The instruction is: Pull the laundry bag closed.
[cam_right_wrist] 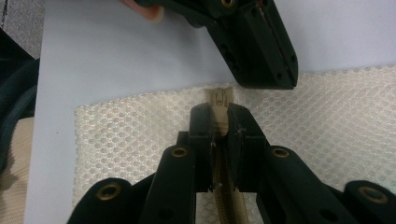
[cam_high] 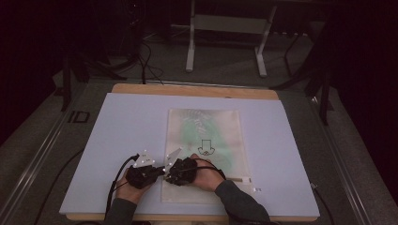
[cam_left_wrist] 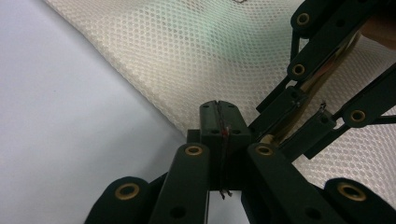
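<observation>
Item: mesh zip pouch (cam_high: 204, 154), cream netting with a green print, lying flat on the lilac sheet (cam_high: 117, 136) that covers the bench (cam_high: 197, 90). All places below are given from the pouch.

- Zipper (cam_right_wrist: 219, 100): beige tape running along the pouch's near edge, its end at the near left corner.
- Right gripper (cam_right_wrist: 219, 116): over the near left corner, jaws closed on the zipper tape just short of its end. Judged purpose: to pin the tape and corner so the netting cannot bunch or slide while the zip is worked.
- Left gripper (cam_left_wrist: 219, 119): at the pouch's left edge, just beside the right gripper, jaws shut tight together at the fabric's border. Whether netting or a zip tab is pinched between them cannot be told.
- Both hands rest low at the pouch's near left corner, close together, apparently so one steadies while the other pulls.
</observation>
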### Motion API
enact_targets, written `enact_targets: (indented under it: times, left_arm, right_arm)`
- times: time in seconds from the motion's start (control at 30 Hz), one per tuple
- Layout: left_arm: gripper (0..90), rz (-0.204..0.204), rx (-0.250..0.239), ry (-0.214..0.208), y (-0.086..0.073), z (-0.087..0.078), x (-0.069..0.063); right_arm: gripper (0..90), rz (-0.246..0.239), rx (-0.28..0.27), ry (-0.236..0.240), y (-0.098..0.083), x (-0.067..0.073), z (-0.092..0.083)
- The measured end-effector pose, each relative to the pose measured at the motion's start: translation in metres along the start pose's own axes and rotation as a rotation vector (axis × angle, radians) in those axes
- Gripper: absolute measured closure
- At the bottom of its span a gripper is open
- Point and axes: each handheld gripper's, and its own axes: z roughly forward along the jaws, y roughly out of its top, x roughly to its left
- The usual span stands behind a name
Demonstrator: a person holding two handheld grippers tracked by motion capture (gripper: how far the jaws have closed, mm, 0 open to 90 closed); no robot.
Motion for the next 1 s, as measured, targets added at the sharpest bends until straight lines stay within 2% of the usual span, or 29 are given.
enact_targets:
  times: [0.27, 0.3, 0.53, 0.83, 1.0]
  left_arm:
    - [89.2, 0.006, 0.036, -0.006, -0.0002, 0.0058, -0.0017]
    - [89.2, -0.010, 0.045, -0.012, -0.0007, 0.0072, -0.0006]
    - [89.4, -0.036, 0.050, -0.022, -0.0012, 0.0077, 0.0017]
    - [89.6, -0.043, 0.061, -0.012, -0.0004, 0.0079, 0.0005]
    - [89.6, -0.032, 0.066, 0.002, 0.0004, 0.0081, -0.0015]
  right_arm:
    - [81.3, -0.001, -0.007, -0.001, -0.0006, -0.0006, 0.0002]
    - [81.3, 0.013, -0.010, 0.006, -0.0012, -0.0006, 0.0000]
    - [81.5, 0.023, -0.018, 0.008, -0.0023, -0.0010, -0.0002]
    - [82.1, 0.023, -0.018, 0.009, -0.0049, -0.0021, -0.0027]
    - [82.3, 0.022, -0.021, 0.004, -0.0053, -0.0016, -0.0029]
